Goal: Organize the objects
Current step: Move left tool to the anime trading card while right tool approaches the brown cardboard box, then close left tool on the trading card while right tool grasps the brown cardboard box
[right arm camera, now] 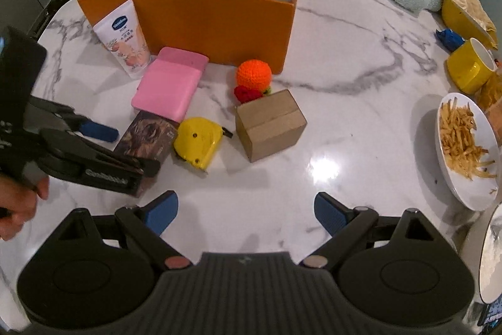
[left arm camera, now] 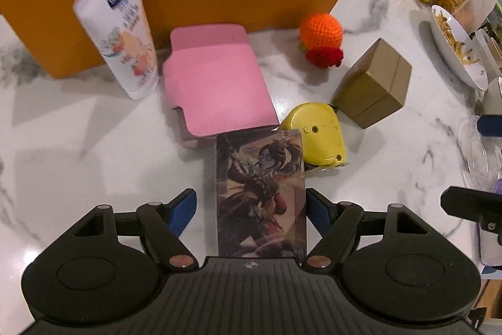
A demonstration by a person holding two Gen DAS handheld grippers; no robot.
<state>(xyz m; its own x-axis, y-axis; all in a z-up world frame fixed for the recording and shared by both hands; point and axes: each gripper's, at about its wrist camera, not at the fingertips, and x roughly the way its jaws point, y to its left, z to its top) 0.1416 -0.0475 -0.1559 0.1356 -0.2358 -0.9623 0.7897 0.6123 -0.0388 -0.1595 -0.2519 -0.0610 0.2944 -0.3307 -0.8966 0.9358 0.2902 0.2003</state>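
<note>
Bare marble table (right arm camera: 345, 121) right of cardboard box (right arm camera: 269, 124); orange box (right arm camera: 200, 24) walls off far side. Card box (left arm camera: 260, 193) sits btwn left gripper (left arm camera: 251, 209) fingers, jaws apart, not clamped. Right gripper (right arm camera: 244, 215) apart too, holding nothing.

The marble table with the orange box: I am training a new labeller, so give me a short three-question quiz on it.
1. True or false: the left gripper straddles the illustrated dark card box with its jaws open.
2. Which item leans against the open orange cardboard box?
A. the white lotion tube
B. the brown cardboard cube
C. the yellow tape measure
3. Fill in: the empty right gripper hovers over the white marble ____.

Key: 1 true; 2 A; 3 table.
</note>
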